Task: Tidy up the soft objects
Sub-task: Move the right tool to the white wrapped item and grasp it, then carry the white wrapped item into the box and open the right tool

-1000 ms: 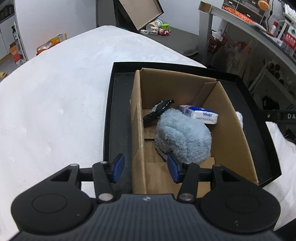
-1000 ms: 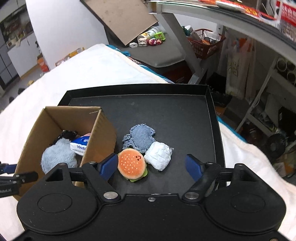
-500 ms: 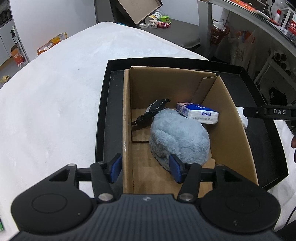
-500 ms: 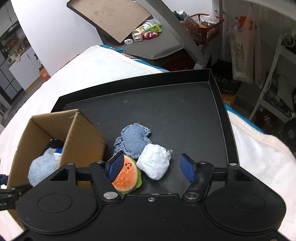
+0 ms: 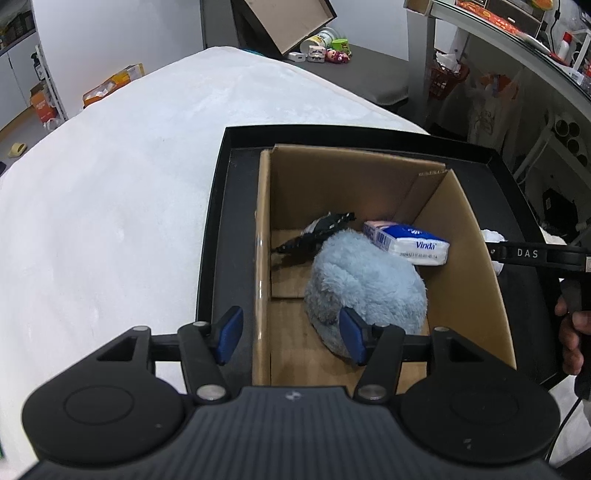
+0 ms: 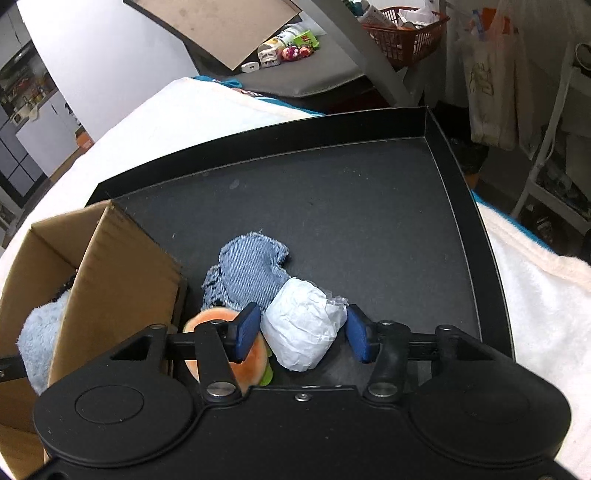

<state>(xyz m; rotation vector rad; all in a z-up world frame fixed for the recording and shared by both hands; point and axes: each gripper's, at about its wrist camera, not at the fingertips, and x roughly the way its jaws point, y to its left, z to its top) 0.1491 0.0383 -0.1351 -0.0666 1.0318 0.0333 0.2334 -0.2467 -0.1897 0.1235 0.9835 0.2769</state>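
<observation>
A cardboard box [image 5: 461, 258] stands on the left of a black tray [image 6: 332, 206]. It holds a fluffy light-blue plush [image 5: 365, 280], a Vinda tissue pack [image 5: 410, 243] and a black item [image 5: 321, 229]. My left gripper [image 5: 290, 338] is open, straddling the box's left wall without pressing it; its right finger is by the plush. Beside the box lie a denim patch [image 6: 247, 266], a burger plush [image 6: 221, 321] and a white wrapped bundle [image 6: 303, 328]. My right gripper [image 6: 301, 334] has its jaws closing, with the white bundle between them and the pads close to its sides.
The tray rests on a white fluffy cover [image 5: 110, 221]. Behind it is a grey bench [image 6: 314, 70] with small toys and a leaning cardboard lid [image 6: 221, 26]. Shelving and a red basket [image 6: 406, 33] stand at the right. A hand [image 5: 570, 332] holds the right gripper.
My right gripper came down over the white bundle and its jaws narrowed around it; the burger plush now lies partly under its left finger. The left gripper stayed in place, its jaws slightly wider.
</observation>
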